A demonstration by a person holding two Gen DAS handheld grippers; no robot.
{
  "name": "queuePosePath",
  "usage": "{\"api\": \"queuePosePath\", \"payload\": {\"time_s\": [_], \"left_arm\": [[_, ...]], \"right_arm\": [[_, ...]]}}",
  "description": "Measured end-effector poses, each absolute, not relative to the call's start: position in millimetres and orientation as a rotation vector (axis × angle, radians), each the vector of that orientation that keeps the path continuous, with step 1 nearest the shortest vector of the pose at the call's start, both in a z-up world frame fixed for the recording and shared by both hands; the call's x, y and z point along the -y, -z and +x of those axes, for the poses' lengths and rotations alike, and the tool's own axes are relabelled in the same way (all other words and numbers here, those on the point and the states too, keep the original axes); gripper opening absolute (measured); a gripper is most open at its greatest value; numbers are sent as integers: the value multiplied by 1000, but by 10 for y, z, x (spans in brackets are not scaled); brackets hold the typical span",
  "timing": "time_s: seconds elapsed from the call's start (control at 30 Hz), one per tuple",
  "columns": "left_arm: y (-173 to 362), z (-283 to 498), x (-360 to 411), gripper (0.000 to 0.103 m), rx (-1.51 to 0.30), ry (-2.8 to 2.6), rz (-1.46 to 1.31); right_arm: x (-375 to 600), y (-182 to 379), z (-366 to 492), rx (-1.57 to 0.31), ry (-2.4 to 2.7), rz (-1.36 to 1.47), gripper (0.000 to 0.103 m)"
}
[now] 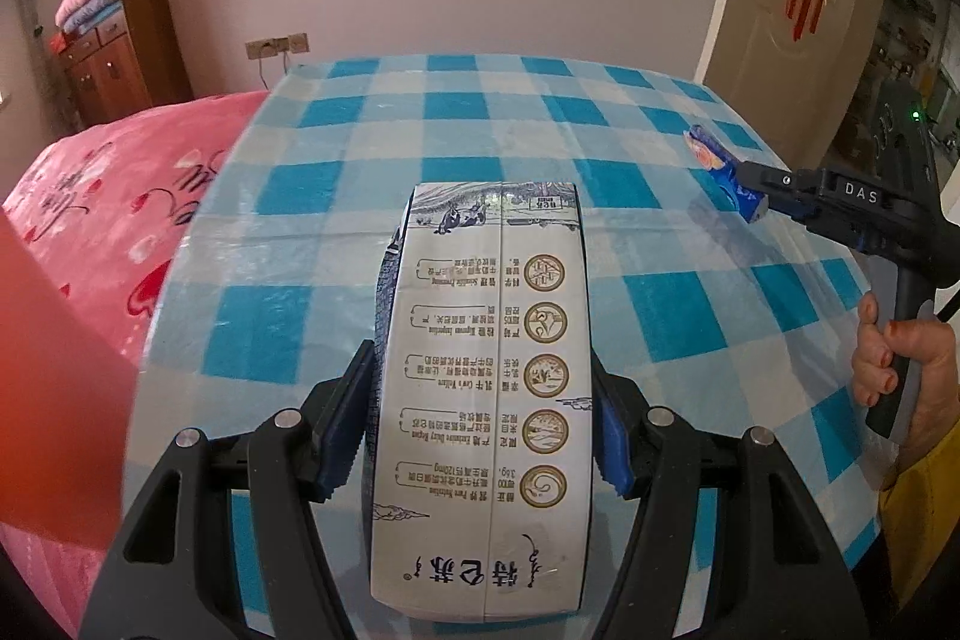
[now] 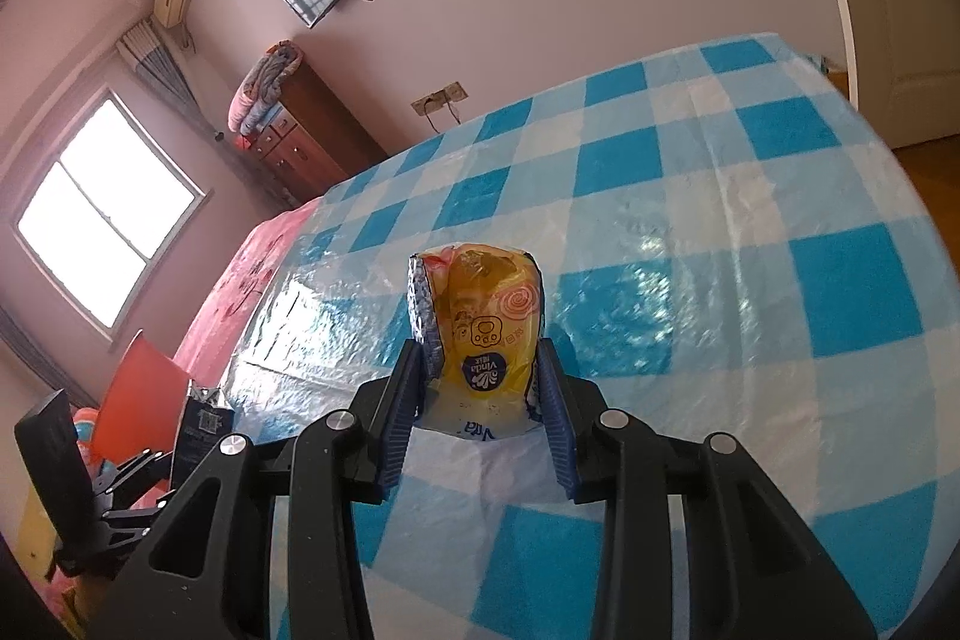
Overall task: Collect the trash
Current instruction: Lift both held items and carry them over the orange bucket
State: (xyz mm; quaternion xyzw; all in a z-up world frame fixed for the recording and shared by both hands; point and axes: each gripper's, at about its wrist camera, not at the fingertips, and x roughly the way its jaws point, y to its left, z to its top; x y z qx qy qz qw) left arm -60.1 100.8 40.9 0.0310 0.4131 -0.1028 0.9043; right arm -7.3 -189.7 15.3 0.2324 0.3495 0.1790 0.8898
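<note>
Milk carton (image 1: 480,400): white box, tall and narrow, printed with a column of five round gold emblems, blue ink drawings near its far end and black lettering upside down at the near end; a seam runs down its length.
Carton's place: right between the fingers of the left tool (image 1: 480,436), sticking out forward past them and lifted above the counter (image 1: 336,112).
Left tool: clenched on the milk carton, blue pads (image 1: 612,448) pressing both long sides.
Tissue pack (image 2: 480,334): soft, crumpled plastic packet, yellow front with a pink swirl and a dark blue oval Vinda logo, blue-and-white patterned edge on its left side.
Pack's place: pinched in the right tool (image 2: 480,400), poking forward beyond the fingertips, above the counter.
Right tool: gripping the tissue pack, the wrapper squeezed in between the ribbed blue pads.
From the left view: the right tool sits well off to the right of the carton, a hand (image 1: 900,370) wrapped round its grey handle.
Counter: blue-and-white checked cloth under a shiny clear film, spreading out ahead of both tools.
Bed (image 1: 120,208): pink floral cover, off to the left of the left tool.
Red object (image 2: 141,400): flat and orange-red, just beside the left tool as seen from the right view.
</note>
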Motion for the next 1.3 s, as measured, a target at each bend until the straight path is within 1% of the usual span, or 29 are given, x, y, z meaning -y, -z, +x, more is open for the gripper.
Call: {"api": "queuePosePath", "payload": {"time_s": [0.43, 0.97, 1.3], "left_arm": [[-627, -817, -1290, 64, -776, 163, 73], [-1075, -1050, -1768, 64, -666, 105, 18], [-1400, -1247, -2326, 64, -577, -4, -31]], "right_arm": [[1351, -295, -260, -759, -466, 470, 40], [532, -739, -452, -764, -620, 409, 40], [-184, -1139, -444, -751, -769, 329, 40]]}}
